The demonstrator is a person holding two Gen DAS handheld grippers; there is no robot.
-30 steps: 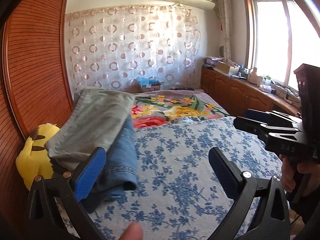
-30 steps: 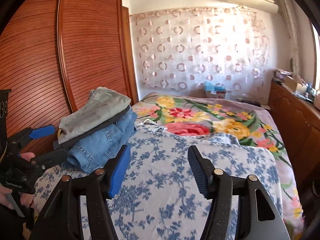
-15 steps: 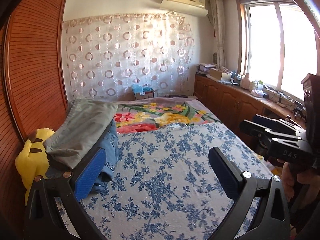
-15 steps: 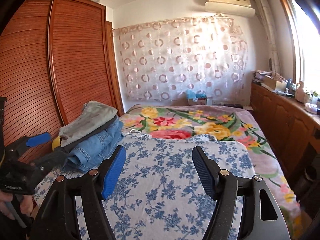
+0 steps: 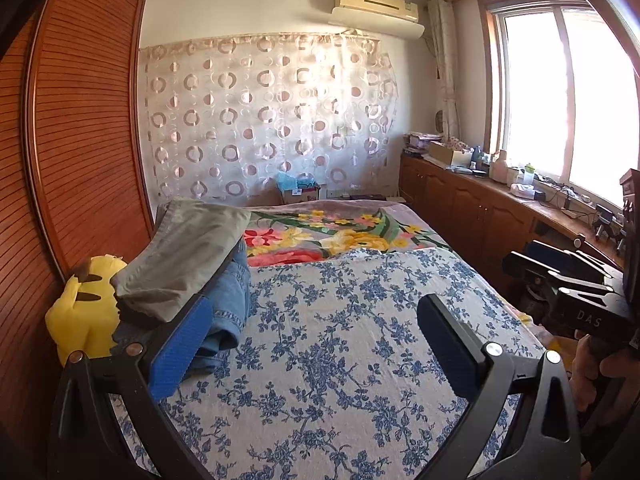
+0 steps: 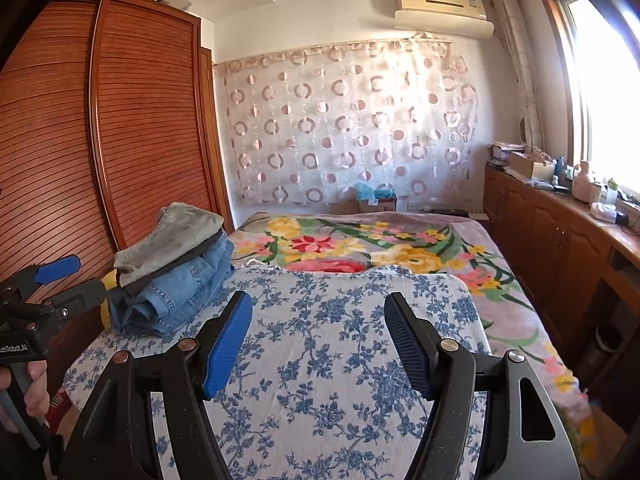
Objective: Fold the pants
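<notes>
So the pants [image 6: 172,272] are sitting in a folded stack at the bed's [image 6: 520,296] left edge, right up against the wooden wardrobe [image 6: 132,128]. Grey pair [image 5: 188,248] on top, a dark layer under it, jeans [image 6: 180,292] at the bottom. A yellow plush [image 5: 84,308] is wedged between the stack and the wardrobe.

Left claw [image 5: 308,336] is wide open, nothing between the pads, hanging over the blue-flower cover [image 5: 340,340] near the bed's foot edge, with its left pad showing right in front of the jeans. Right claw [image 6: 316,340] is also open and empty over the same cover; its jaws have just been opening a bit more. Each claw shows up at the edge of the other's view, with fingers [image 6: 32,392] wrapped round the handle.

Past the blue cover there's a bright flowered blanket [image 6: 360,244] toward the far edge, then a circle-print curtain [image 6: 348,128]. Wooden cabinets [image 5: 472,208] under the window [image 5: 560,92] run along the right side.
</notes>
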